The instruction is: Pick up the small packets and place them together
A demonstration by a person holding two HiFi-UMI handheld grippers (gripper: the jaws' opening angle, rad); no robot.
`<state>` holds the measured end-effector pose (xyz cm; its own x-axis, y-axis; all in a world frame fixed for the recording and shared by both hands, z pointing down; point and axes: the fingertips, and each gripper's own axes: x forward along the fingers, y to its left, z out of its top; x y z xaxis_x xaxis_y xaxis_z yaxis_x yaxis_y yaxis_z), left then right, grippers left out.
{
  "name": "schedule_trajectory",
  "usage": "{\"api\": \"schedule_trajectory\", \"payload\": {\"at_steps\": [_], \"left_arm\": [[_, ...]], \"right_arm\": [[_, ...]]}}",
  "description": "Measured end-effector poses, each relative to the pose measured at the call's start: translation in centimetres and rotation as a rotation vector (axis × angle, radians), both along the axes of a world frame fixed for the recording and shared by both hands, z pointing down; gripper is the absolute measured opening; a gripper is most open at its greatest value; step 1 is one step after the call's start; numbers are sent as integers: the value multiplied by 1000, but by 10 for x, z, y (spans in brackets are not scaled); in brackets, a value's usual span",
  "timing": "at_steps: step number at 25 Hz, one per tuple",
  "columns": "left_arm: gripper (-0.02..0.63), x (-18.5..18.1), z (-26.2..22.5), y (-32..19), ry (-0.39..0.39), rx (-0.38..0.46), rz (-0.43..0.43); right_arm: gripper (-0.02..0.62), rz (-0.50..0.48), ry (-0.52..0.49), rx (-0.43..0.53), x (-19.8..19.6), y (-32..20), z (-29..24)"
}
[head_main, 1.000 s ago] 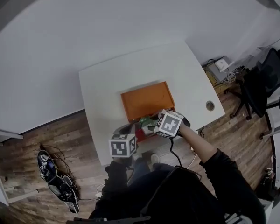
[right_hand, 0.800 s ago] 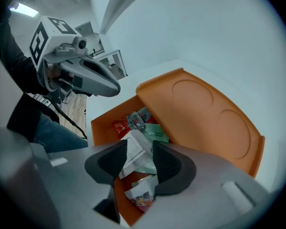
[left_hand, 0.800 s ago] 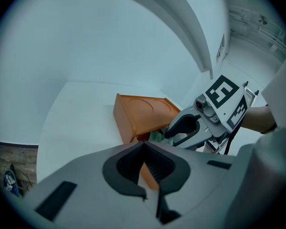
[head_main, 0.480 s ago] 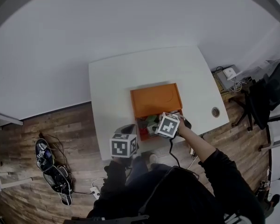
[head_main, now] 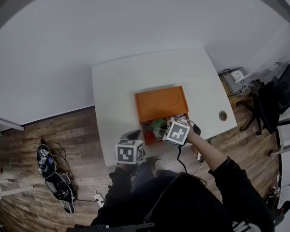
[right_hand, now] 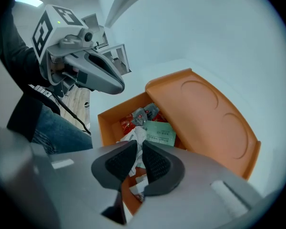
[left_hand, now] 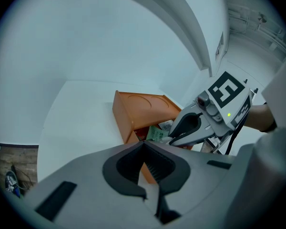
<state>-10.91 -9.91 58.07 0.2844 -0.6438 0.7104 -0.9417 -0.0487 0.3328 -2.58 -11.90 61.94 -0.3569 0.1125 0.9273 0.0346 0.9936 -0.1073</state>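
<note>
An orange box (head_main: 162,103) lies on the white table with its lid (right_hand: 205,113) folded back. Small packets fill its open half: a green one (right_hand: 157,132), red ones (right_hand: 126,122), a grey one (right_hand: 150,111) and a crinkled white one (right_hand: 133,136). My right gripper (right_hand: 139,144) points steeply down into the box (left_hand: 138,111). Its jaws have just been closing and now pinch the white packet. The left gripper (left_hand: 144,144) hovers at the box's near left corner, shut and empty. It also shows at the upper left of the right gripper view as the left gripper (right_hand: 118,86).
The table (head_main: 116,91) has a round cable hole (head_main: 223,115) near its right edge. Its front edge runs just below the box. An office chair (head_main: 275,95) stands at the right. Shoes and cables (head_main: 50,173) lie on the wooden floor at the left.
The head camera's view shifted early on. Since then the right gripper's cube has tipped and moved slightly right over the packets. The left gripper has stayed in place.
</note>
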Motion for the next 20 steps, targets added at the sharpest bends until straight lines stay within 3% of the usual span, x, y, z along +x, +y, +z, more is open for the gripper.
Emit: {"api": "schedule_trajectory", "payload": {"at_steps": [5, 11, 14, 20], "left_arm": [[-2, 5, 0, 3, 7, 3, 6], [-2, 14, -1, 3, 20, 4, 15], [-2, 18, -3, 2, 22, 11, 21], [-2, 18, -6, 0, 28, 11, 23]], "right_arm": [[44, 38, -84, 2, 0, -8, -33], [43, 148, -258, 14, -26, -51, -92], [44, 174, -280, 39, -41, -75, -99], [44, 228, -289, -2, -71, -107, -90]]}}
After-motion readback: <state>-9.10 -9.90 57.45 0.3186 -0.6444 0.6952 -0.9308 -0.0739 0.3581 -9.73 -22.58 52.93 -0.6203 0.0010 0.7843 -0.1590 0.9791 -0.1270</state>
